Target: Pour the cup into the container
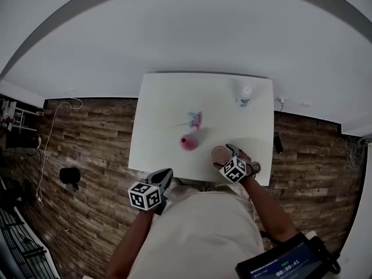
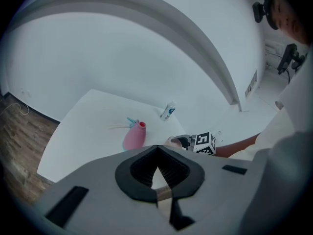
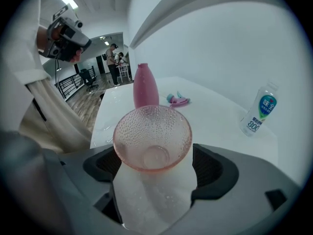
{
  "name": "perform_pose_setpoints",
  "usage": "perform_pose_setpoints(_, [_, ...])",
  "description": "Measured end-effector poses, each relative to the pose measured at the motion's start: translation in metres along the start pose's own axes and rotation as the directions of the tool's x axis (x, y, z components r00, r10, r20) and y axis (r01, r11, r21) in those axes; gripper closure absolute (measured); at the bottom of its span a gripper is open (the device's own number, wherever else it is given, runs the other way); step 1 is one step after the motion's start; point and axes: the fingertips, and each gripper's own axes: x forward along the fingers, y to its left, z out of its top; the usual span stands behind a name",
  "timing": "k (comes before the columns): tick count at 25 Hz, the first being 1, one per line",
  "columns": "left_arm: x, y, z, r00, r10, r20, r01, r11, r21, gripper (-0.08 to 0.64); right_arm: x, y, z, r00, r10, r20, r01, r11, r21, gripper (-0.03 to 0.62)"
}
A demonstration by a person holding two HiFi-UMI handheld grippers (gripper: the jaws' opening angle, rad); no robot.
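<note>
So the pink dimpled glass cup [image 3: 152, 138] is caught between the jaws of the right gripper [image 3: 154, 154]. Both pads sit against its rim, so it's read as grasped. It's held low over the near right corner of the white table [image 1: 168, 97], mouth up. No liquid can be made out in it, for what it's worth.

The container, a pink bottle [image 3: 145, 86], is stood upright, long axis vertical, just beyond the cup and a touch to the left as seen along the right jaws. So the pour would probably be made forward-left, and that narrow neck will need careful lining up.

The left gripper [image 2: 157, 180] is kept clenched on nothing, hanging off the near table edge, farther from the bottle than the right one.
</note>
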Motion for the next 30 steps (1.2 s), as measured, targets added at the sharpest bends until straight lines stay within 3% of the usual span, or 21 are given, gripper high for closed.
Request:
perform_pose_setpoints(6, [-0.004, 0.001, 0.003, 0.999, 0.003, 0.045, -0.002, 1.000, -0.015, 0.551, -0.047, -0.017, 0.020, 0.978, -0.107, 0.181, 0.072, 0.979, 0.192, 0.161])
perform_pose_setpoints(9, [-0.012, 0.004, 0.007, 0.997, 0.006, 0.081, -0.003, 1.000, -0.028, 0.551, -0.078, -0.017, 0.039, 0.952, -0.123, 0.279, 0.054, 0.968, 0.243, 0.161])
perform_pose_setpoints(12, [-0.021, 0.010, 0.010, 0.993, 0.020, 0.115, -0.015, 0.999, -0.041, 0.551, -0.107, -0.011, 0.062, 0.925, -0.118, 0.361, 0.024, 0.967, 0.253, 0.192])
perform_pose_setpoints(15, [-0.026, 0.018, 0.014, 0.988, 0.036, 0.149, -0.029, 0.998, -0.048, 0.551, -0.135, -0.008, 0.085, 0.899, -0.144, 0.415, 0.048, 0.971, 0.233, 0.348])
perform_pose_setpoints(18, [-0.031, 0.023, 0.022, 0.982, 0.047, 0.183, -0.038, 0.998, -0.054, 0.551, -0.158, -0.005, 0.113, 0.869, -0.171, 0.464, 0.077, 0.974, 0.214, 0.413])
perform_pose_setpoints(21, [-0.035, 0.023, 0.034, 0.976, 0.042, 0.214, -0.033, 0.998, -0.044, 0.551, -0.176, 0.000, 0.143, 0.836, -0.185, 0.517, 0.079, 0.972, 0.220, 0.451])
perform_pose_setpoints(28, [-0.046, 0.016, 0.068, 0.965, -0.036, 0.261, 0.037, 0.999, 0.000, 0.551, -0.200, 0.013, 0.203, 0.777, -0.251, 0.577, 0.138, 0.963, 0.233, 0.459])
perform_pose_setpoints(30, [-0.049, 0.014, 0.079, 0.962, -0.067, 0.266, 0.058, 0.997, 0.041, 0.551, -0.205, 0.017, 0.218, 0.761, -0.281, 0.584, 0.183, 0.958, 0.222, 0.506])
